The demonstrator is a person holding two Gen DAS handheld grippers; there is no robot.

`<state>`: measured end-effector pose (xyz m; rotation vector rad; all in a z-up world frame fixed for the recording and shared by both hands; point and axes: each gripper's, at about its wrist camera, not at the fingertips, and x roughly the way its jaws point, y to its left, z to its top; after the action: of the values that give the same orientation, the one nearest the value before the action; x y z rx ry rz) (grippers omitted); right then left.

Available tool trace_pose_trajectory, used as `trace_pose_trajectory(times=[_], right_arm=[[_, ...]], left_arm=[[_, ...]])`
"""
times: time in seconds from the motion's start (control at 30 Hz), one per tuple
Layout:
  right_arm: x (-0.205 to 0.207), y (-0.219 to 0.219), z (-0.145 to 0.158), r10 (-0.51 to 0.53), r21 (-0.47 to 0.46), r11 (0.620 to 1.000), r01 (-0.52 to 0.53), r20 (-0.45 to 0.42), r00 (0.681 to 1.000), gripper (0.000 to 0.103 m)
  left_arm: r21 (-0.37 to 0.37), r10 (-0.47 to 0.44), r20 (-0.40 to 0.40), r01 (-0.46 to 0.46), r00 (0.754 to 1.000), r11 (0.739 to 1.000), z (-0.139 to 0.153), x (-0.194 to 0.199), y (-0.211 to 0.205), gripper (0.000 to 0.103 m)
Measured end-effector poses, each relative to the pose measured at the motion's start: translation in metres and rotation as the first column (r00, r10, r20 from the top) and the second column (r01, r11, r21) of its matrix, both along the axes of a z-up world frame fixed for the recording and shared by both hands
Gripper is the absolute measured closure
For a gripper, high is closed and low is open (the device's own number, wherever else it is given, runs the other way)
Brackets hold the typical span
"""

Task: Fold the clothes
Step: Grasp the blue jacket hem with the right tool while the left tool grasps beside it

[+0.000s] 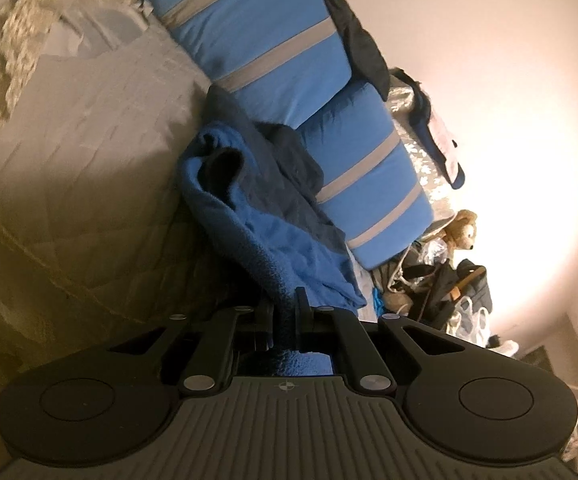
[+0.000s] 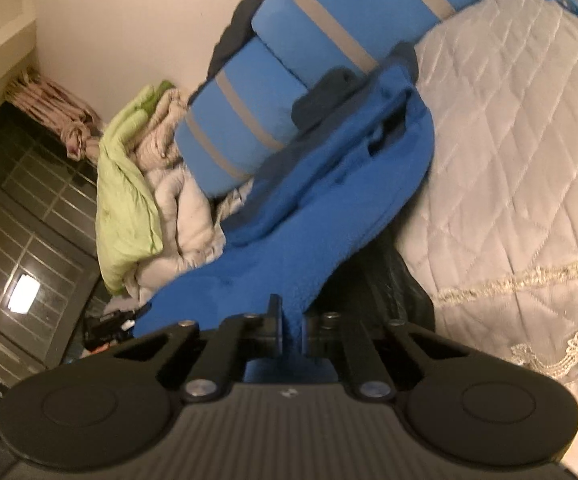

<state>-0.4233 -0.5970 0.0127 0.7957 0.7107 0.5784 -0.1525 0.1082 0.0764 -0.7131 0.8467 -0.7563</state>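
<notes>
— Where's the blue fleece garment (image 1: 289, 240) now?

— Draped over the quilted bed (image 1: 89, 160), running up against the blue striped pillows (image 1: 257, 32), with a dark garment (image 1: 285, 160) lying on it.

— And the tongs?

— The left tongs (image 1: 285, 312) are pinching one edge of the fleece. The right tongs (image 2: 289, 328) are pressed together on another edge of it (image 2: 321, 208).
</notes>
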Motion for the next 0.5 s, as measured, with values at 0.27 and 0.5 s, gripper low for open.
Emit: trace_pose_trajectory(times=[0.27,0.5], right_arm=[[0.003,-0.002,0.054,-0.108,-0.062,0.992,0.111,0.058,0.992,0.096],[0.002,-0.006,0.083,-0.166,-0.075,0.982,0.175,0.105,0.98,0.096]], left_arm=[[0.035,0.007,0.091,-0.01,0.996,0.999,0.027,-0.01,-0.012,0.096],[0.039,-0.033,0.181,0.027,0.983,0.999,0.049,-0.028,-0.02,0.096]])
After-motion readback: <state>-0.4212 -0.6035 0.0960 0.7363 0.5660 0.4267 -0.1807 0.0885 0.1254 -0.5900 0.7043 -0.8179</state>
